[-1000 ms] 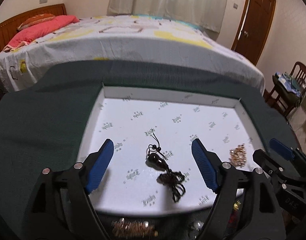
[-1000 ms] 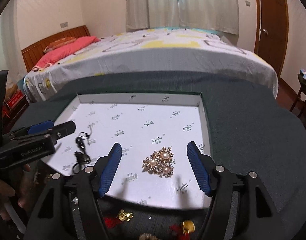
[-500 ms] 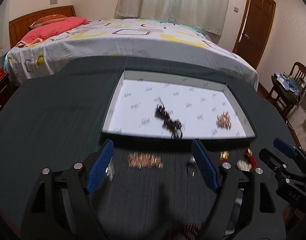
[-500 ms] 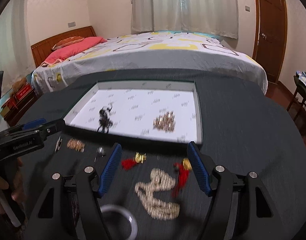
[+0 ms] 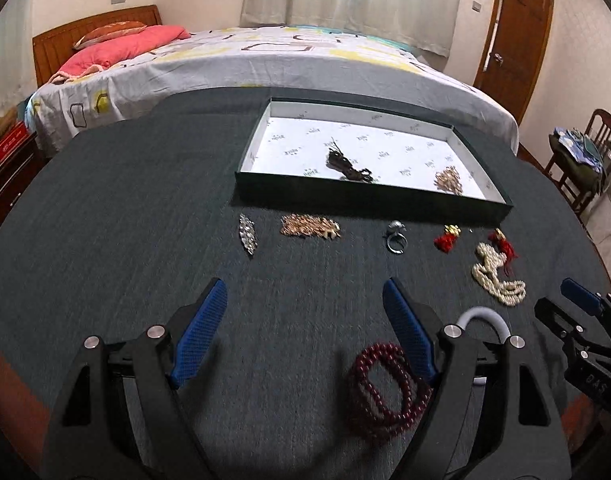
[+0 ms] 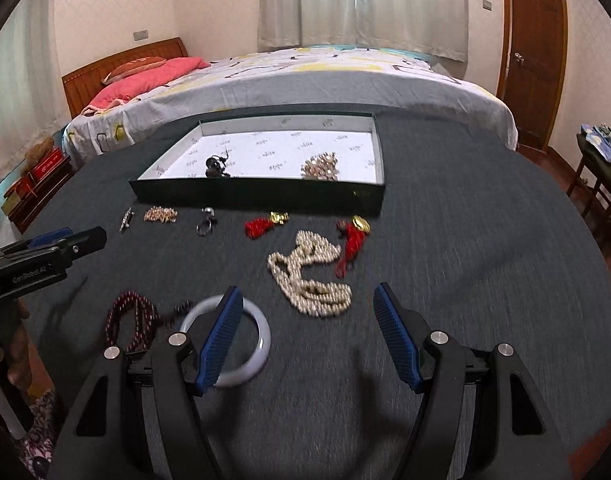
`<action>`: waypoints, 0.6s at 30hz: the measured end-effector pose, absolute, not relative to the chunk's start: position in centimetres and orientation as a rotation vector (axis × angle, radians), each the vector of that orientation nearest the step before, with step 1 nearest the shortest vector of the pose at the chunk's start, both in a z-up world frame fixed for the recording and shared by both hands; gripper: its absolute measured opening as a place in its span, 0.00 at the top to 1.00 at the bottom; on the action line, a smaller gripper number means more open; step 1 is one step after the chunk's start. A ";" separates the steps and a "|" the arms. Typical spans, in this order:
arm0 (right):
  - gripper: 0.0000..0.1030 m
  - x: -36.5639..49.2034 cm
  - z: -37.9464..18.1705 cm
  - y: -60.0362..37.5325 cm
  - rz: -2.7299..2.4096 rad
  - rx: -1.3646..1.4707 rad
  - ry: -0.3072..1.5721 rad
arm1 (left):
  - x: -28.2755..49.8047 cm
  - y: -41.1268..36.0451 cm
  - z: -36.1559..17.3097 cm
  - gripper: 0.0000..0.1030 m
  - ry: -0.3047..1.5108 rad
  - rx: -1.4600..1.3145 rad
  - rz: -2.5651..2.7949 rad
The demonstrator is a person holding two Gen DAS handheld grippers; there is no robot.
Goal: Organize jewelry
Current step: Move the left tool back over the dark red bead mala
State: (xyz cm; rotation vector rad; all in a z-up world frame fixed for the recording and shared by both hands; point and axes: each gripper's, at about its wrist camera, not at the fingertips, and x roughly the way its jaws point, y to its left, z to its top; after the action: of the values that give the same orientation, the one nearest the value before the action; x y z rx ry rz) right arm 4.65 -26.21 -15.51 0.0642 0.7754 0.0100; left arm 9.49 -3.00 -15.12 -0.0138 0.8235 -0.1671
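A shallow dark box point(image 5: 369, 199) point(image 6: 257, 196) with white lining holds a dark corded pendant point(image 5: 347, 166) point(image 6: 215, 167) and a gold pearl brooch point(image 5: 449, 179) point(image 6: 320, 167). In front of it on the dark cloth lie a silver brooch point(image 5: 247, 234), a rose-gold piece point(image 5: 310, 227), a ring point(image 5: 396, 237), two red tassel earrings point(image 6: 261, 225) point(image 6: 351, 240), a pearl necklace point(image 6: 310, 274), a white bangle point(image 6: 247, 354) and dark red beads point(image 5: 385, 390) point(image 6: 131, 320). My left gripper point(image 5: 305, 322) and right gripper point(image 6: 307, 332) are open and empty, near the table's front.
The round table is covered with a dark cloth point(image 5: 125, 220). A bed point(image 5: 245, 64) stands behind it, a door point(image 5: 509, 36) at the back right, a chair with clutter point(image 5: 581, 156) on the right and a low cabinet point(image 5: 5, 168) on the left.
Both grippers have pulled back from over the box toward the table's front edge. The pendant and the gold brooch stay in the box; the loose jewelry has come into view.
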 end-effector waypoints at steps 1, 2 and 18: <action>0.36 4.4 -15.6 -26.2 0.007 0.063 0.775 | 9.3 -3.2 -15.2 0.24 0.823 -0.008 -0.172; 0.36 4.1 -15.7 -26.4 0.002 0.064 0.776 | 9.0 -3.5 -15.2 0.24 0.822 0.001 -0.177; 0.36 2.0 -16.0 -30.1 -0.072 0.131 0.767 | 6.8 -6.9 -17.4 0.24 0.888 0.059 -0.232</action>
State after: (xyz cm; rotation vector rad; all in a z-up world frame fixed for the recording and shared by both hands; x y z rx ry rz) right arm 1.97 -30.11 -16.04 0.1311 0.7674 -0.0723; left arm 6.81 -6.94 -17.36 0.0589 0.8879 -0.2315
